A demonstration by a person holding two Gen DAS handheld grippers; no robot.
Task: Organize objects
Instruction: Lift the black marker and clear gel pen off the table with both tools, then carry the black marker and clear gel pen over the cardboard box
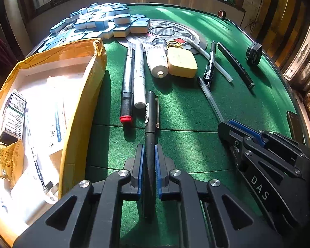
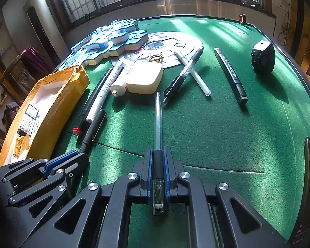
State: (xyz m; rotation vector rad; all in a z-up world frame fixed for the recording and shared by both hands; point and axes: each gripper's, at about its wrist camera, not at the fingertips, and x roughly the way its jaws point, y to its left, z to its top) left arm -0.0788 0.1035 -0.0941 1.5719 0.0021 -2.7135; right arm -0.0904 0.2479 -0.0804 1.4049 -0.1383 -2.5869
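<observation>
Both clamped: left gripper point(image 1: 149, 159) fingers point(image 1: 140, 165) pinched on black pen point(image 1: 150, 119), right gripper point(image 2: 158, 161) fingers point(image 2: 167, 165) on clear pen point(image 2: 158, 124); barrels pointing forward over green desk point(image 2: 217, 134), likely for dropping into yellow-taped box point(image 1: 82, 78) at left, beside remaining markers point(image 1: 134, 76)

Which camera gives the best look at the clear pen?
The right wrist view: the clear pen runs up the middle, its whole length visible, clamped in the right gripper. In the left wrist view the pen lies off to the side, its near end hidden behind the right gripper.
</observation>
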